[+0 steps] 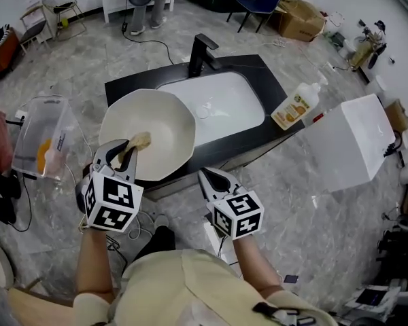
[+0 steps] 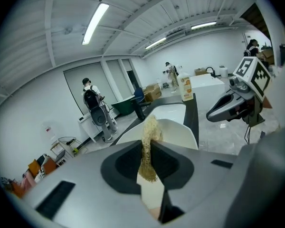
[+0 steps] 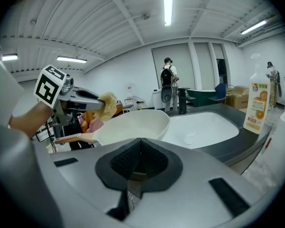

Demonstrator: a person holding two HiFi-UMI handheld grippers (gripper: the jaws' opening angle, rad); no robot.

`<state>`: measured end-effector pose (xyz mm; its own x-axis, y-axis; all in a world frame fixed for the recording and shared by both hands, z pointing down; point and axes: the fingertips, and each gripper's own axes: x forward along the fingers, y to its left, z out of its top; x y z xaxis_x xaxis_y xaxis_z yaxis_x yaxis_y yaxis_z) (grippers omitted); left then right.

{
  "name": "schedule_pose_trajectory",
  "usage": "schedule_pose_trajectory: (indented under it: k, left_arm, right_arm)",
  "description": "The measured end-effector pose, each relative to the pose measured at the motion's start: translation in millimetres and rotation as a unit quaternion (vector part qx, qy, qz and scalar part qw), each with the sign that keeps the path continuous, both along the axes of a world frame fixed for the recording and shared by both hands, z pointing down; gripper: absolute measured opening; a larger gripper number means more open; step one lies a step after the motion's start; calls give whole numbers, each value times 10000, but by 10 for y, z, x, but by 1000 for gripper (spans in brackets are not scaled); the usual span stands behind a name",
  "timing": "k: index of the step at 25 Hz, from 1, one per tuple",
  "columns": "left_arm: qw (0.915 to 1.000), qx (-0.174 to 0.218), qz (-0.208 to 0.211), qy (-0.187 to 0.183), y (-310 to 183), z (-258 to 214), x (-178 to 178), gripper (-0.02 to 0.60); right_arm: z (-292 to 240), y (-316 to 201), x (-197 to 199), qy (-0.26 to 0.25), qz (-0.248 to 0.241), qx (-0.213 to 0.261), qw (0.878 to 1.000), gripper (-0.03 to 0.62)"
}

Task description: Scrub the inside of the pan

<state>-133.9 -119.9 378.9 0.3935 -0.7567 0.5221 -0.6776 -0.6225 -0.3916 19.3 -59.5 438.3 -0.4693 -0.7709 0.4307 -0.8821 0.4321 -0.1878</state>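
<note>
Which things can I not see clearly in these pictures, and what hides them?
Head view: whether the scrubber touches the pan cannot be told from above.
Left gripper view: the left gripper hides most of the pan's inside with its own body.
Head view: the label on the bottle is too small to read.
Head view: the contents of the clear bin are blurred by its wall.

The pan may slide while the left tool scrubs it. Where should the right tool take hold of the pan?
Probably its handle: it is long and narrow and sticks out from the pan toward the person, so it fits between jaws. Come from the right, low under the left tool holding the scrubber. The right tool is shut, so open it first.
</note>
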Motion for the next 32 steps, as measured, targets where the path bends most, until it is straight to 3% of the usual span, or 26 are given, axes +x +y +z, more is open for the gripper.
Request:
schedule_pose_trajectory:
  k: [11,16,19,23,26,32]
  left_arm:
    - [9971,-372,-170,636,-998,246,-19,54]
    - [9955,-600,-388,615,-1246,491,13,54]
    - [9942,-664,-606,598,-1386,614,12,54]
    - [9867,-970,-979,860,-1491,812,-6,54]
    - [9827,-879,-1266,1027,-1681,852,-19,54]
    - [9803,-990,-1514,790,-1899,1105,94,54]
  right_arm:
    - [104,-667,-109,209,436,-170,9987,15]
    - [121,-851,-61,121,451,-160,9988,15]
    - [121,-1015,-6,43,331,-104,9994,15]
    - [137,-1118,10,-2,16,-185,9998,15]
    - [125,-1241,-13,-71,-177,-161,9997,15]
    - [209,-1366,15,-128,-460,-280,9985,15]
